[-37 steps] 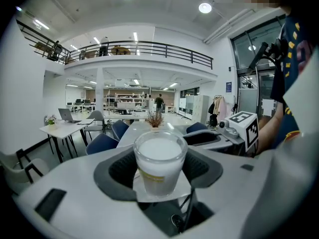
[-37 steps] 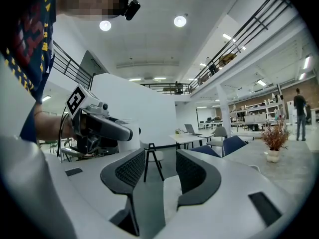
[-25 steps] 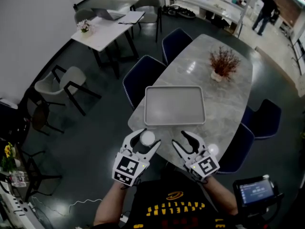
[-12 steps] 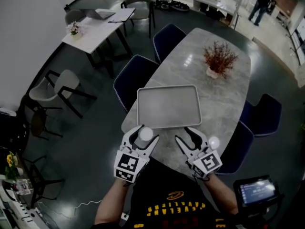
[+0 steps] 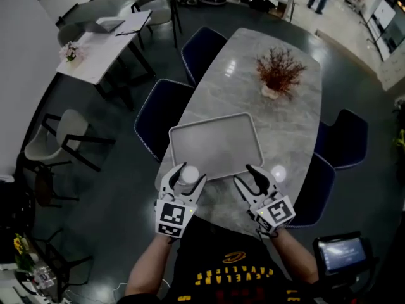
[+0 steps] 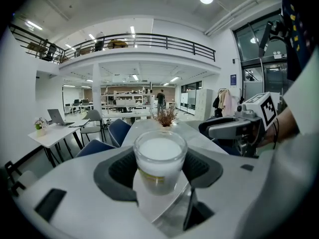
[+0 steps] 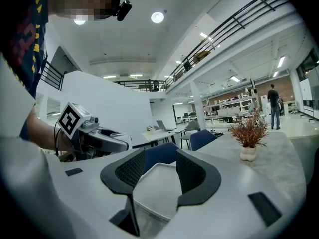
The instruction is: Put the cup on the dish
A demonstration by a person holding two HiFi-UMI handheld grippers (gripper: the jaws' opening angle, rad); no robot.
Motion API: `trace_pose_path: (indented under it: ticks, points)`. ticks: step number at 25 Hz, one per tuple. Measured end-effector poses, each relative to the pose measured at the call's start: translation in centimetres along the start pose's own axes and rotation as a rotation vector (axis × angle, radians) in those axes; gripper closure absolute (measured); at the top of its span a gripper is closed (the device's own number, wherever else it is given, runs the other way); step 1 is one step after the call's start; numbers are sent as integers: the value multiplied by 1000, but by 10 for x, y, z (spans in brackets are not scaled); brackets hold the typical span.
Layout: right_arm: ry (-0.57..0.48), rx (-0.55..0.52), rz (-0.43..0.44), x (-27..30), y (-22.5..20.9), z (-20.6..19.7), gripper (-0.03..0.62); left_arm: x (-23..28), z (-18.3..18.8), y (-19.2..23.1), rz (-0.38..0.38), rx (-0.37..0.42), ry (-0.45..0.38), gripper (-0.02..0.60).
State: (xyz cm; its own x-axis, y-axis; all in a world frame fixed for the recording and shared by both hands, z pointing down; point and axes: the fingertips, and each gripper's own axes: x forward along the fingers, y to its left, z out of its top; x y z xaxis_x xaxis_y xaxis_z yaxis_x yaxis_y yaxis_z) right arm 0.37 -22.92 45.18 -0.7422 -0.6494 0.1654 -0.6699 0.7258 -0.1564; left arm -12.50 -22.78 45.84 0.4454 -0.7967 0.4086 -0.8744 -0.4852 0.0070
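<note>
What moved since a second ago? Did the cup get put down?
Not yet. Both grippers moved forward to the near edge of the tray. The left gripper stayed shut on the cup, and the right gripper stayed open and empty. The tray did not move on the table.

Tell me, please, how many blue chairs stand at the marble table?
4 blue chairs: far-left chair, near-left chair, far-right chair, near-right chair. Others may be hidden beyond the table.

cup (image 6: 159,156) – milky wht, yellowish lbl | dish (image 5: 215,141) pale gry | table (image 5: 281,122) gry marble – veined | chairs (image 5: 155,114) navy
</note>
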Motion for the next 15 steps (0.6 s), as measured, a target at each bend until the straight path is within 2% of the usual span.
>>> trace_pose_path:
  ticks: [6,15]
  points:
    - [37,23,-70,19,-19,-7,399,33,-13,15,-28,8,11,319]
    - [53,61,-117,40,-35,-14,399,70,-33,24,-79,31,23,319]
